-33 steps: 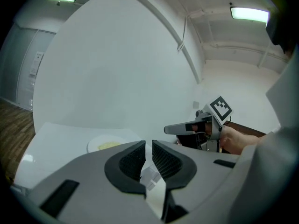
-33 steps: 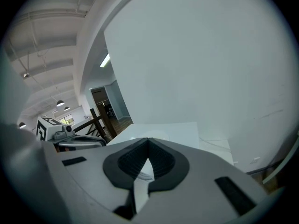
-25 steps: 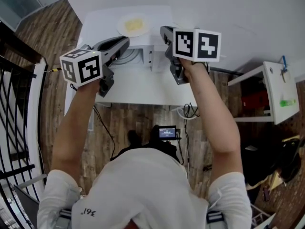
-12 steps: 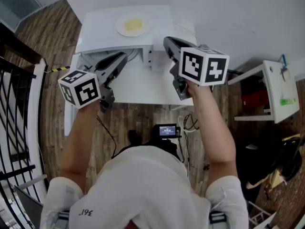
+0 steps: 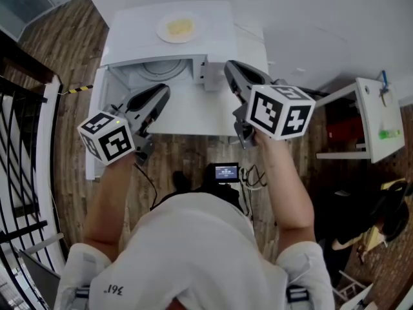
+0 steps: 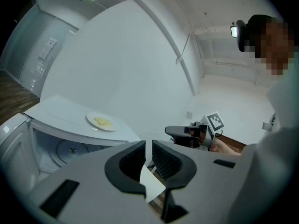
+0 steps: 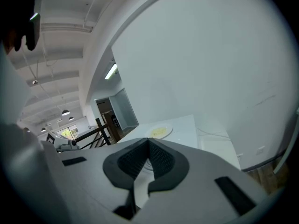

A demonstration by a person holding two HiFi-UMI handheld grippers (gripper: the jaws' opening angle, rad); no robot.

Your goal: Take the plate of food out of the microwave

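Observation:
A white plate of yellow food [image 5: 179,27] rests on top of the white microwave [image 5: 226,31], whose cavity stands open with the bare glass turntable [image 5: 158,70] showing inside. My left gripper [image 5: 164,92] hovers in front of the cavity, its jaws a narrow gap apart with nothing between them. My right gripper [image 5: 230,67] is beside the opening's right edge, shut and empty. The left gripper view has the plate [image 6: 101,122], the turntable [image 6: 71,149] and the right gripper [image 6: 169,131]. In the right gripper view the plate [image 7: 159,132] lies just beyond the shut jaws.
A white ledge [image 5: 187,112] extends in front of the microwave. Black railing [image 5: 19,141] runs along the left. A white shelf unit [image 5: 371,121] stands at the right. On the wood floor below lie a small screen device [image 5: 224,172] and cables.
Both grippers have drawn back from the microwave opening toward the person and sunk slightly. The plate has stayed on top of the microwave.

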